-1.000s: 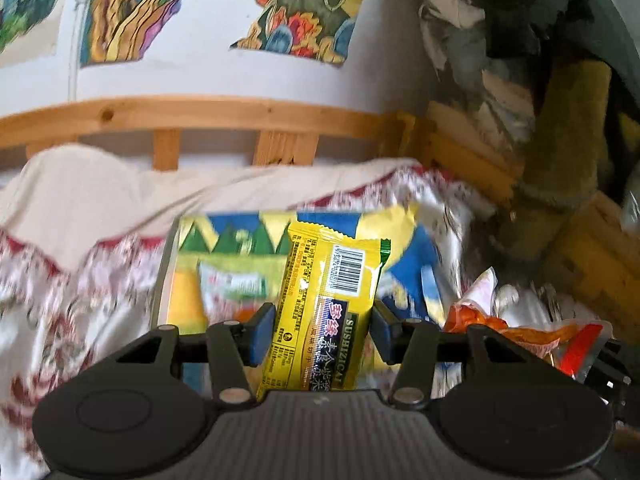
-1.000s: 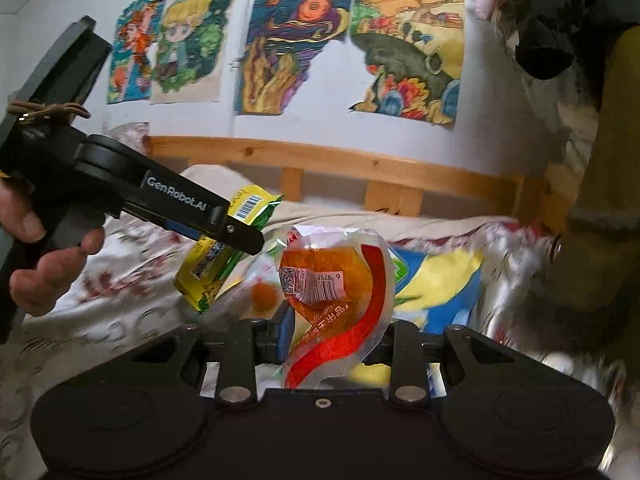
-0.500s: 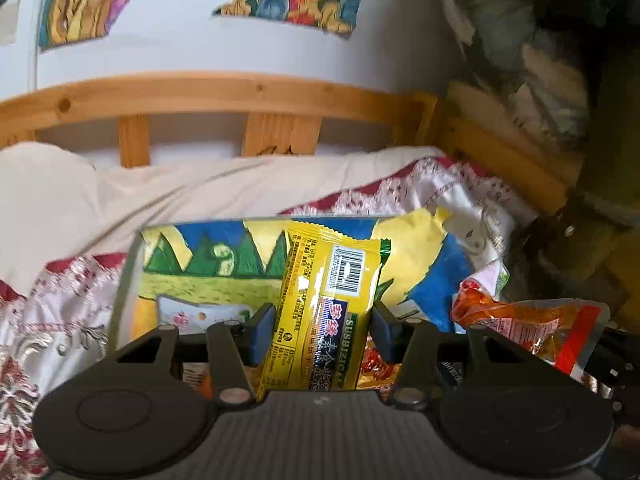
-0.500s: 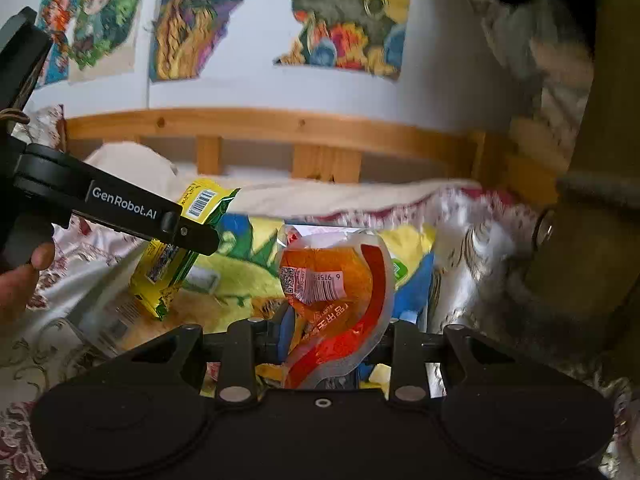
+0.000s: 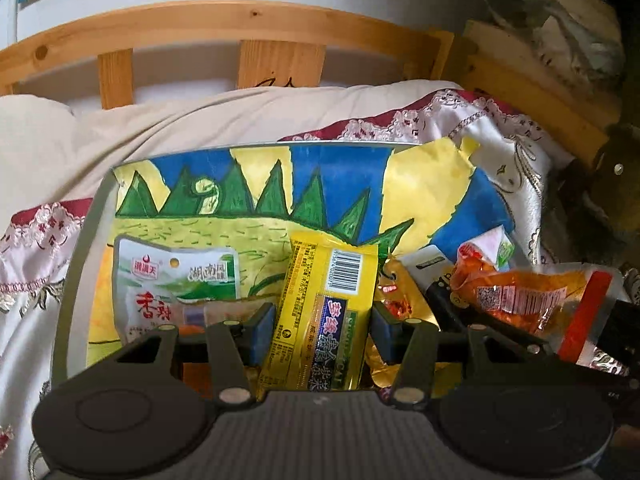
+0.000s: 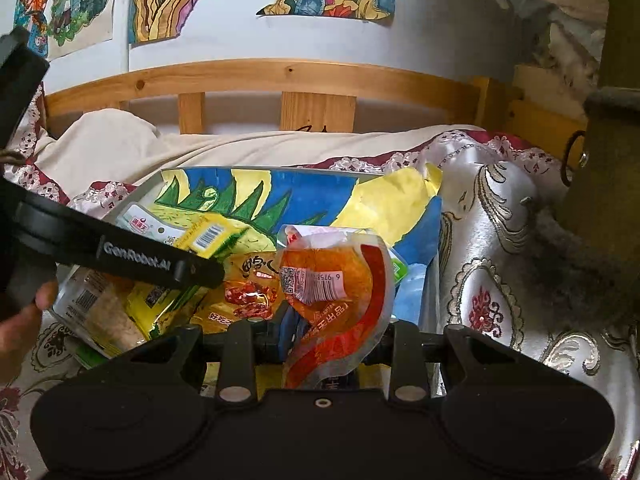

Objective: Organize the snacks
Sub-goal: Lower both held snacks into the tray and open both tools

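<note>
I have the bed [image 5: 56, 152] under me, its pale cover and patterned satin spread carrying one shallow tray [image 5: 86, 248] lined with a painted drawing. This looks like the drop-off step: both packets hang over the tray, ready to go in.

My left tongs [image 5: 323, 326] are clamped narrow on one yellow packet [image 5: 326, 304], barcode up, held over the tray's near middle. My right tongs [image 6: 332, 334] are clamped on one orange-and-red pouch [image 6: 336, 292], over the tray's near right part.

Already lying in the tray I count one white-and-green packet [image 5: 176, 284] at the left, one golden pouch [image 6: 244, 280] between the two tongs, and one clear bag of pale snacks [image 6: 100, 308] at the near left edge. A few more wrappers lie underneath, too hidden to count.

Next, I judge, each packet needs lowering to a free spot, then the tongs widening without snagging the wrappers below.
</note>
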The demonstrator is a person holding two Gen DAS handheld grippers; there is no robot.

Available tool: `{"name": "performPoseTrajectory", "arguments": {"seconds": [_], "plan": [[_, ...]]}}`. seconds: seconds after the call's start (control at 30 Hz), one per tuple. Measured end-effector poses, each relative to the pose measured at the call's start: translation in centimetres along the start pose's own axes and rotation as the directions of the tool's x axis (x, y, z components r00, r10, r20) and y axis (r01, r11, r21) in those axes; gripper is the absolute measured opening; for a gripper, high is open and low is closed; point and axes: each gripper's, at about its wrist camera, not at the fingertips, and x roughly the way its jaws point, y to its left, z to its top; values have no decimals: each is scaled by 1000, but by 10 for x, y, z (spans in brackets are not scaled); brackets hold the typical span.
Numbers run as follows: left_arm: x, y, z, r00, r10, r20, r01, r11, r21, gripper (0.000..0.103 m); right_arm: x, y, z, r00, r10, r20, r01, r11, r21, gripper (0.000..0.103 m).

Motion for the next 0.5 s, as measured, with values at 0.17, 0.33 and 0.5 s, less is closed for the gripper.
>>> {"name": "performPoseTrajectory", "arguments": {"seconds": [0.17, 0.33, 0.5], "plan": [[1, -2, 2, 1000, 10, -3, -10, 1000, 5, 55, 3, 2, 1, 1000, 5, -10, -5, 1000, 10, 34], [1, -4, 2, 1000, 19, -22, -19, 1000, -2, 56, 1, 0, 2, 1000, 6, -14, -6, 1000, 24, 39], [-2, -5, 2, 999, 22, -34, -23, 999, -28, 63, -7, -2, 4, 1000, 12, 2, -12, 999, 42, 47]]}}
